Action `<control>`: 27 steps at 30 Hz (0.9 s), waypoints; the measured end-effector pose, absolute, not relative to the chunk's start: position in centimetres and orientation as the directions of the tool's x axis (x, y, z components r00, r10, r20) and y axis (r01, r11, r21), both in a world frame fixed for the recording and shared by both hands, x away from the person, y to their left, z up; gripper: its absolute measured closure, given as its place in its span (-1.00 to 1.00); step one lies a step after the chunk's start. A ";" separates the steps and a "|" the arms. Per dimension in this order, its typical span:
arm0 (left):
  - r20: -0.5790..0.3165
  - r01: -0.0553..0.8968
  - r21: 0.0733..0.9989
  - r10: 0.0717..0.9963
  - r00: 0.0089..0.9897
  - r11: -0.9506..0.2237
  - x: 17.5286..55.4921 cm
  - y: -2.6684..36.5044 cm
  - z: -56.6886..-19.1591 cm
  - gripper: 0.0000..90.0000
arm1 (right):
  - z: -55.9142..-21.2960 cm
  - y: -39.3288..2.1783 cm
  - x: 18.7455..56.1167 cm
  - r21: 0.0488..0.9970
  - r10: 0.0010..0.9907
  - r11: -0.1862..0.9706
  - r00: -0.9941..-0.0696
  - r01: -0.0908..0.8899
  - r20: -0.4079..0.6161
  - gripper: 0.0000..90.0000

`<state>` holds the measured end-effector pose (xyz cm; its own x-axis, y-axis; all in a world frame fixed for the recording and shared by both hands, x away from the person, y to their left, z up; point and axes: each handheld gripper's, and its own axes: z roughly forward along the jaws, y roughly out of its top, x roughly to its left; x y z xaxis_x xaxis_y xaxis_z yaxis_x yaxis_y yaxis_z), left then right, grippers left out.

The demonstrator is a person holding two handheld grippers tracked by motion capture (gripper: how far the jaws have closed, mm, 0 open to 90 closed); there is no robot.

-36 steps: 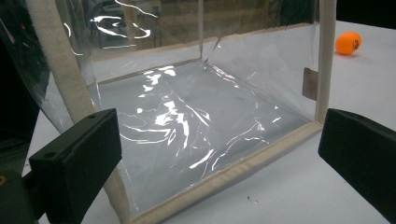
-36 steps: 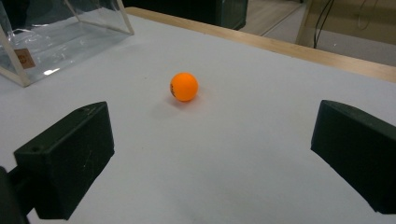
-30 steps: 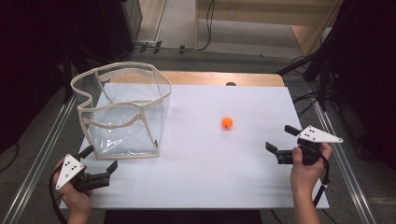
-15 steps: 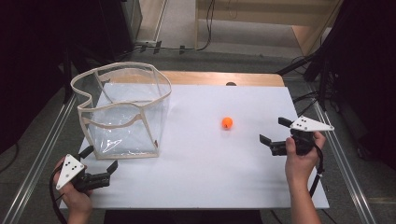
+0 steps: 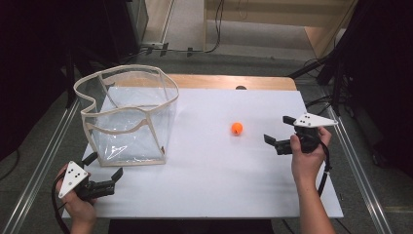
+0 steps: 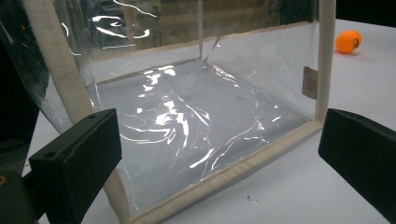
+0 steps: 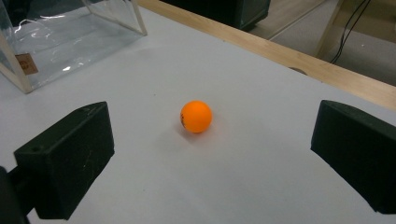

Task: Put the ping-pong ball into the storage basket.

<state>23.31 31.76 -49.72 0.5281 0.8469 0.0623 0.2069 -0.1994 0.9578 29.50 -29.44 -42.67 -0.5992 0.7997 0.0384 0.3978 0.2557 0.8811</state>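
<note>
An orange ball [image 5: 236,128] lies on the white table [image 5: 219,165], right of centre. My right gripper [image 5: 278,130] stands open a little to the ball's right, jaws pointing toward it; in the right gripper view the ball [image 7: 196,116] sits ahead, between the jaws and apart from them. A clear plastic bag with beige trim [image 5: 127,117] stands open-topped at the left. My left gripper [image 5: 103,165] rests open near the front left corner, just in front of the bag [image 6: 196,126]. Beyond the bag's corner in the left gripper view lies the ball [image 6: 348,41].
A wooden strip [image 5: 234,82] runs along the table's far edge, with a small dark spot [image 5: 240,87] at it. Metal rails [image 5: 46,151] flank both sides. Cables lie on the floor behind. Bare white surface stretches between bag and ball.
My right gripper has moved left and away from the front edge, closer to the ball. The left gripper, the bag and the ball have stayed put.
</note>
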 end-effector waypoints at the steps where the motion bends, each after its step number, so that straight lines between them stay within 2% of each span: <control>1: 0.062 0.207 0.958 0.847 0.528 -0.199 23.3 31.8 -49.7 -1.00 | -42.6 -29.4 29.6 0.881 0.798 0.259 -0.602 0.396 0.036 -1.00; 27: 0.062 0.205 0.958 0.845 0.532 -0.199 23.3 31.8 -49.7 -1.00 | -42.0 -25.8 34.3 0.828 0.760 0.364 -0.650 0.426 0.001 -1.00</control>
